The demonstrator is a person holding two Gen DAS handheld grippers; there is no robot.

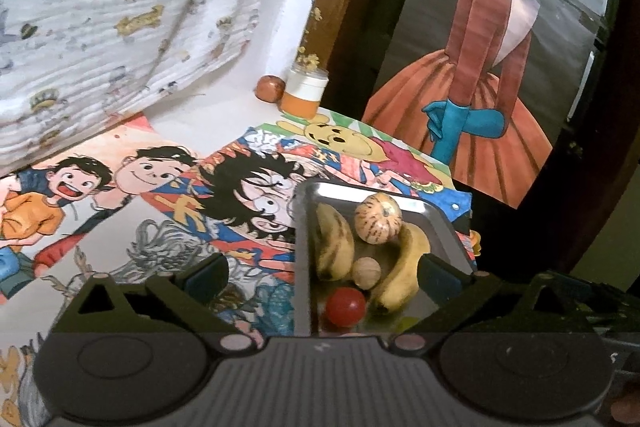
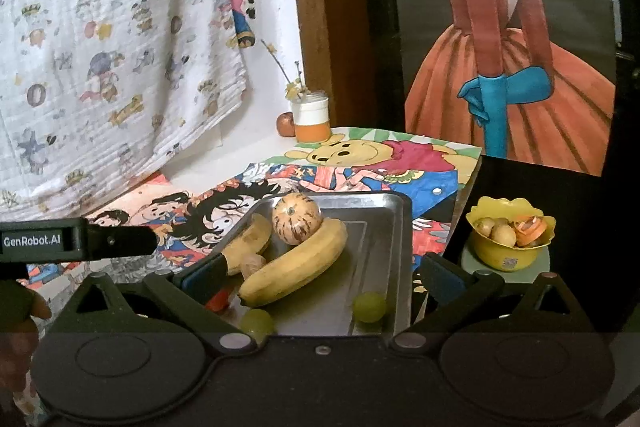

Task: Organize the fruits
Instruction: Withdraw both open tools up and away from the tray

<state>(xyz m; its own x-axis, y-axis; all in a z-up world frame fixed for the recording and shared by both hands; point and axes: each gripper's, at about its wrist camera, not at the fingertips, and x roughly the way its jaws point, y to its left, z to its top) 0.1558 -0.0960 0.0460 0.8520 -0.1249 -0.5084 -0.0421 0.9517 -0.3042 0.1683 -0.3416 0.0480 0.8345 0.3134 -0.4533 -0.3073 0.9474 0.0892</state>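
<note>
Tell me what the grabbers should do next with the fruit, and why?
Probably ease the right gripper down onto the big banana. Both grippers are open and empty, and that banana lies on the metal tray right between its fingers, leaning against the striped melon.

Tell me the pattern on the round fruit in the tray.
Pale cream with dark purplish stripes, on the round fruit; the right wrist view shows it best.

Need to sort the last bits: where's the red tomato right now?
The red tomato sits in the metal tray at its near end, in front of the walnut and beside the tip of a banana; the right view mostly hides it.
</note>
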